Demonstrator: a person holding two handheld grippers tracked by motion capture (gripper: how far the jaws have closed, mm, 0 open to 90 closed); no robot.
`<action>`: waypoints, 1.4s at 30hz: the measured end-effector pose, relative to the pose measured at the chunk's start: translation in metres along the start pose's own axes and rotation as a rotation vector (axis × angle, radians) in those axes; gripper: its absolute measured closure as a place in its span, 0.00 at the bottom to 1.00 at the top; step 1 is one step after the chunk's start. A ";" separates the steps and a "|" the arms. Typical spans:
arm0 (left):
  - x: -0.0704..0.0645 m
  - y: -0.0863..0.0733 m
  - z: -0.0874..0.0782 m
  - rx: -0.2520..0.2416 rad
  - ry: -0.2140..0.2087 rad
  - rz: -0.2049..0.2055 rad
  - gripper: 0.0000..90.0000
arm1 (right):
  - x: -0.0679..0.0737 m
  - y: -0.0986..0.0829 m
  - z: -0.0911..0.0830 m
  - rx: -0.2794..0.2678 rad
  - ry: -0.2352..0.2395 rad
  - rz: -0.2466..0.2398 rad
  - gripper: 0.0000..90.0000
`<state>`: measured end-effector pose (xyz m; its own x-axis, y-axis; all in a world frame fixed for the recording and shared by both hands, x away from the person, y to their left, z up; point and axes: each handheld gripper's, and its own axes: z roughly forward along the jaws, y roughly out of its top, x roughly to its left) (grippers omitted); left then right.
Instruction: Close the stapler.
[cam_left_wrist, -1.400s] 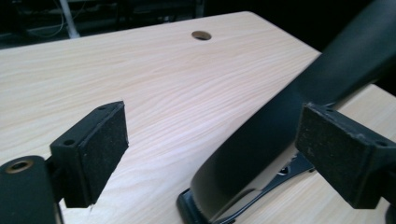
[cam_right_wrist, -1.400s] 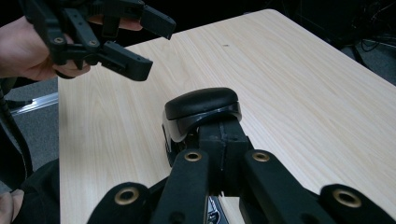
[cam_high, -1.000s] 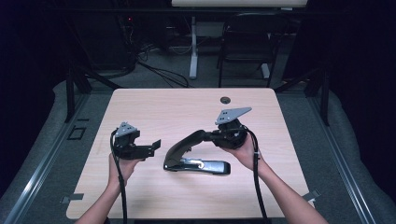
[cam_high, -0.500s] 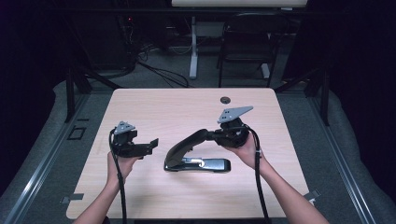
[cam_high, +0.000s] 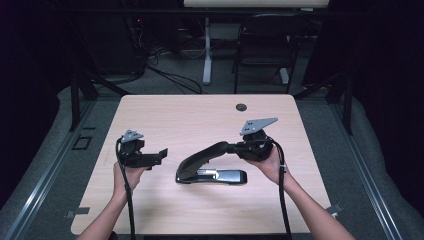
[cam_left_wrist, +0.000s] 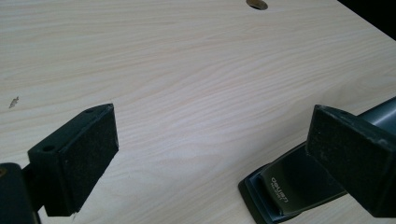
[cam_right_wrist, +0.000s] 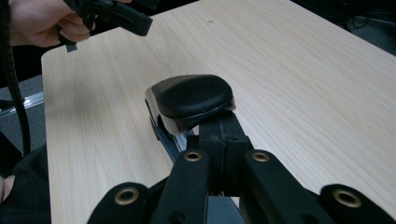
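Right claw (cam_high: 233, 148): was clenched on the lever arm of the stapler (cam_high: 212, 169), jaws pressed together on it in the right gripper view, with the padded black top (cam_right_wrist: 191, 97) of the arm just ahead of them.

Left claw (cam_high: 161, 155): was released, its two pads (cam_left_wrist: 88, 147) set wide apart with bare wood between them, held just off the stapler's closed end.

Table (cam_high: 200, 120): stayed the same light wood, bare apart from the stapler and the small hole (cam_high: 241, 107) near its far edge.

Stapler: lay near the middle of the table toward the person, base flat on the wood, arm swung up and open at a slant.

Change over the last second: left claw had crept a little toward the stapler; right claw and the raised arm had barely shifted.

Meaning: likely the arm was being held open while the left claw came in to steady the base or reach the staple tray; contact there was not yet made.

Small mark (cam_left_wrist: 13, 101): sat on the wood off to the left claw's side.
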<state>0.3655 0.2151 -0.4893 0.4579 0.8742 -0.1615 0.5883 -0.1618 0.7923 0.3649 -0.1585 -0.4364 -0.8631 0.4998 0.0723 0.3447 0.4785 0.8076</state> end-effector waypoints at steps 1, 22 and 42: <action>0.000 0.000 0.000 0.005 0.003 -0.005 0.03 | 0.000 -0.001 0.000 0.005 -0.001 0.001 1.00; 0.005 -0.004 0.006 0.029 0.009 -0.019 0.00 | -0.014 -0.043 0.008 0.108 -0.010 0.091 1.00; 0.005 -0.005 0.008 0.054 -0.006 -0.005 0.00 | -0.022 -0.076 0.024 0.314 0.006 0.153 1.00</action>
<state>0.3698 0.2162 -0.4989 0.4586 0.8723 -0.1693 0.6256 -0.1816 0.7587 0.3668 -0.1883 -0.5132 -0.7943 0.5794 0.1827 0.5664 0.5977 0.5673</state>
